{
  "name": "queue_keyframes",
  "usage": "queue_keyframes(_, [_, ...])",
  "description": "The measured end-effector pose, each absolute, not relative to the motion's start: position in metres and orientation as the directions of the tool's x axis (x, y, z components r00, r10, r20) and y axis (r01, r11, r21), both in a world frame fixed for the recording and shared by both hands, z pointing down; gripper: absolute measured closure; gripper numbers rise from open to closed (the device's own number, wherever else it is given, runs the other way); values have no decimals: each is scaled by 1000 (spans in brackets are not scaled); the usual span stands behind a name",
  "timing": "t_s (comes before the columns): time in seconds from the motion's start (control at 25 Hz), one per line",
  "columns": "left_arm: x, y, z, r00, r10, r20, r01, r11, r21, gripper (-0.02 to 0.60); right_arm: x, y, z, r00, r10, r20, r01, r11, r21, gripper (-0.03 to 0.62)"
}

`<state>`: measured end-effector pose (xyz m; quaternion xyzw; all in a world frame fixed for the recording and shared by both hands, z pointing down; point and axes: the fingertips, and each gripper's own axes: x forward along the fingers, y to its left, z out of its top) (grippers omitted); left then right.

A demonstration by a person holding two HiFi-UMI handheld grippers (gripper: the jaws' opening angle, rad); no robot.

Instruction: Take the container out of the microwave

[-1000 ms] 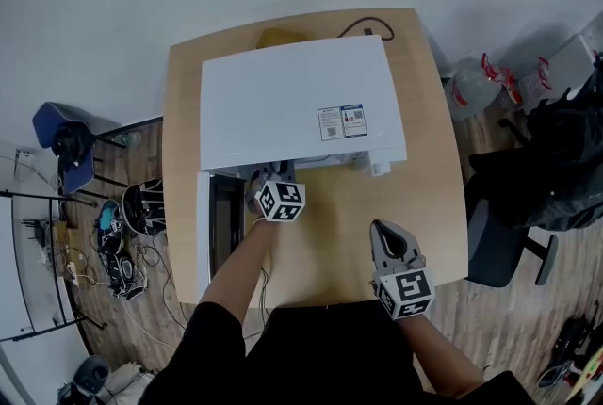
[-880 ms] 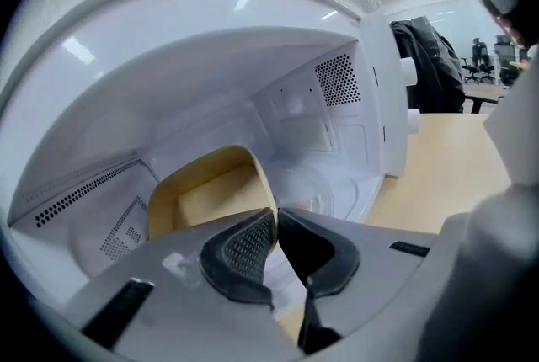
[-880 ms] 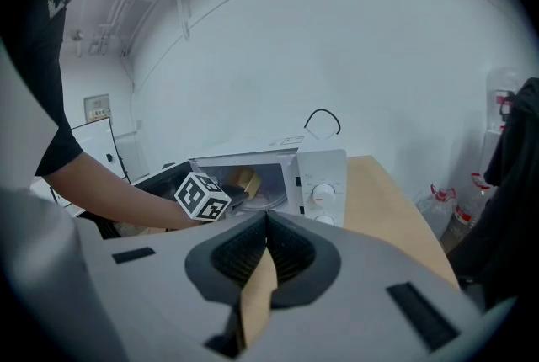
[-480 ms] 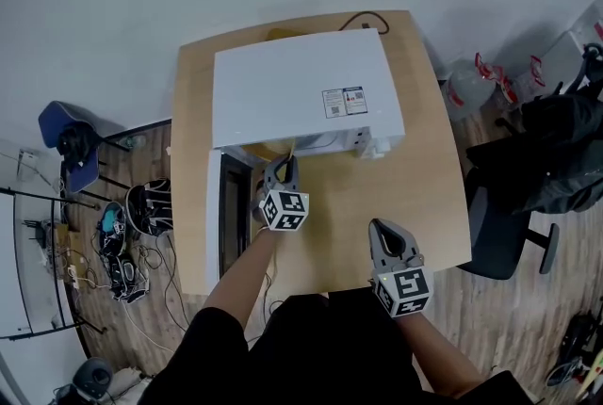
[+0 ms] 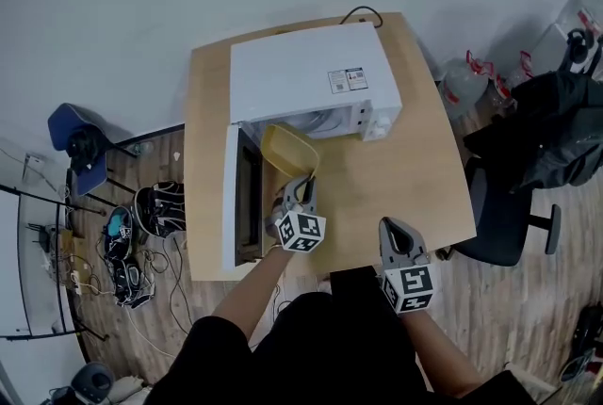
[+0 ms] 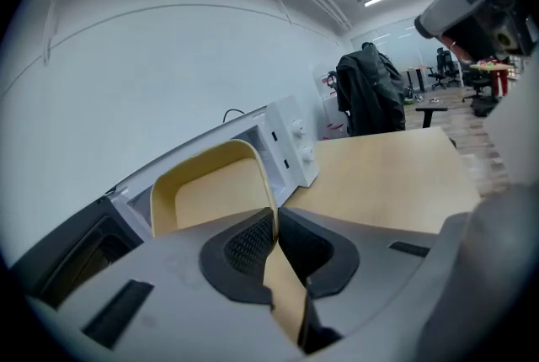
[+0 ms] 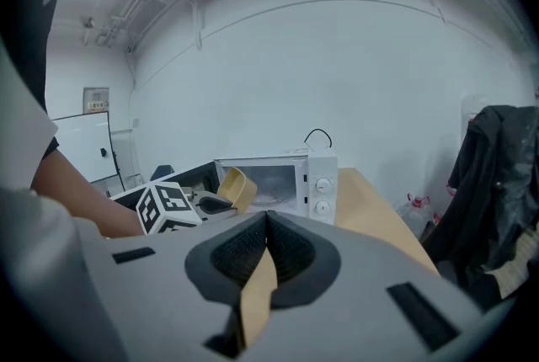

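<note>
Light wood table point(image 5: 424, 177) against a pale wall, and the yellow container point(image 5: 289, 152) is hanging in the air above it, just in front of the microwave's open mouth and outside the cavity. It's tipped over at an angle, so the left gripper view looks into its open side. The left gripper point(image 5: 303, 183) has it by the rim, with its two dark pads pinched onto the thin yellow wall, one inside and one outside. The white microwave point(image 5: 306, 78) sits at the back of the table with its knobs on the right end, and a black power cord point(image 5: 363, 15) loops out behind it. Its door point(image 5: 240, 205) swings wide open on the left and sticks out toward the person, right beside the container and the left forearm, so that side is pretty boxed in. The right gripper point(image 5: 393, 229) hovers over the near table edge, well apart from the container, with its pads pressed together on nothing. Off the table there's a black office chair with a dark jacket point(image 5: 537, 149) on the right and a clear water jug point(image 5: 466, 83) near it. On the left are a blue chair point(image 5: 75, 144) and a mess of shoes and cables point(image 5: 141, 224) on the wood floor.
</note>
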<state>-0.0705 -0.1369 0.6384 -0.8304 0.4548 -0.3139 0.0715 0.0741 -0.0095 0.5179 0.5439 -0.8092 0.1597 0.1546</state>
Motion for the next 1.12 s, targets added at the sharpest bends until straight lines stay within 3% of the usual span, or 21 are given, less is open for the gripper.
queue_keyframes(0.56, [-74,36,576,481,-761,436,-831,-554,-50,555,74,80,485,-306,-865,397,-950,302,-74,534])
queue_keyframes(0.96, [-79,128,492,461,-824,329,-886,-445,127,555,32,112,444,-445,-833,329,-886,464,-25,534])
queue_keyframes(1.12, [-78,143,461,405,-864,300,-914,-388,119,554,31,121,431,-519,-802,296,-851,518,-89,534])
